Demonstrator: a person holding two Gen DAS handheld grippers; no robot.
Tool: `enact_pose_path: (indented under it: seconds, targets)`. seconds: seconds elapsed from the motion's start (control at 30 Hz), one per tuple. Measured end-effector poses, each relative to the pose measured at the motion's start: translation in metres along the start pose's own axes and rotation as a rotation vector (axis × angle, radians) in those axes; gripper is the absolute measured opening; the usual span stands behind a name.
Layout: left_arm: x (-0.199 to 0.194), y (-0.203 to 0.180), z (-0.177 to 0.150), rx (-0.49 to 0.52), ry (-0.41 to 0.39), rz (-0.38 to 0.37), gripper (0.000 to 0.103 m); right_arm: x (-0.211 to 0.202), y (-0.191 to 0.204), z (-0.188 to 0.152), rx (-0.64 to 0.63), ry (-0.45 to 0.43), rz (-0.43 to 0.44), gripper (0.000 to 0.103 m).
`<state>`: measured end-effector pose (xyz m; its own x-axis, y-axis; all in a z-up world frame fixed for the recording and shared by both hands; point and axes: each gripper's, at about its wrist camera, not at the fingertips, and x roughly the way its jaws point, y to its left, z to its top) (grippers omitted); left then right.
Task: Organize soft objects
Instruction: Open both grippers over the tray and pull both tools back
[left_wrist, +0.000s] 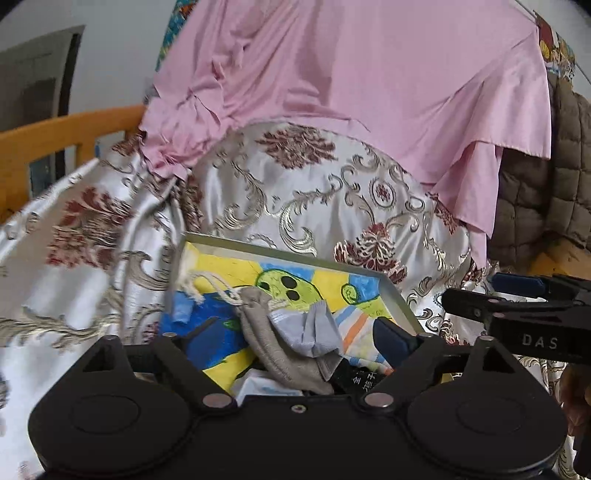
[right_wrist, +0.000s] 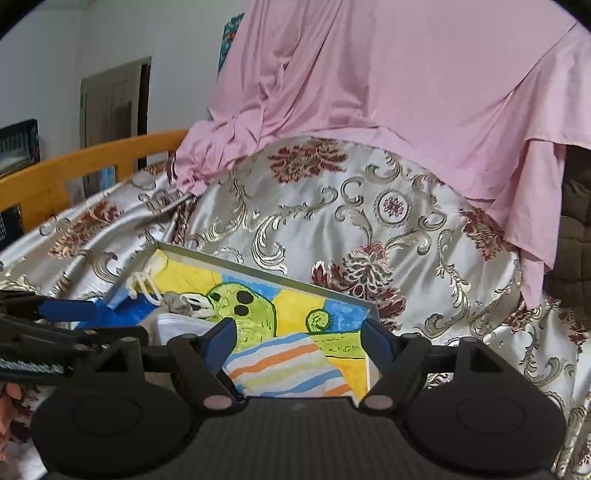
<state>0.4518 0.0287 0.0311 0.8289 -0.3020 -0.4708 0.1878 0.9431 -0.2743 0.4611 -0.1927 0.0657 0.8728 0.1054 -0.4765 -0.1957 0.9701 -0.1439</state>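
While both claws stand wide with nothing between their pads, the step in hand reads as a release just finished over the tray, so the sensible thing is to draw clear without snagging cloth on a pad. Left gripper: jaws spread, the tan drawstring pouch and a grey sock lying loose below and between them, not pinched. Right gripper: jaws spread likewise, the striped cloth lying under the gap, apparently untouched by either pad. My judgement: lift first, then pull back, since the pouch's cord trails toward the tray's far left corner and could catch. The tray is a shallow metal-rimmed one with a bright painted bottom of yellow, blue and green; it sits tilted on the patterned satin bedspread. Inside it: pouch, sock, striped cloth, something white near the front edge, and a dark item with printed characters, partly hidden. A pink sheet hangs behind, outside the tray.
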Motion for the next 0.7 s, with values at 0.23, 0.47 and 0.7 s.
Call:
enact_pose_path:
  seconds: [0.23, 0.47, 0.7]
  targets:
    - [-0.068, -0.012, -0.005, 0.050, -0.101, 0.006, 0.098, -0.051, 0.009, -0.006, -0.003, -0.073, 0.033, 0.088]
    - [-0.138, -0.036, -0.022, 0.133, -0.119, 0.030, 0.101, -0.111, 0.018, -0.022, -0.002, -0.122, 0.047, 0.095]
    - [-0.221, -0.054, -0.055, 0.114, -0.172, 0.044, 0.102, -0.190, 0.031, -0.054, -0.010, -0.169, 0.059, 0.102]
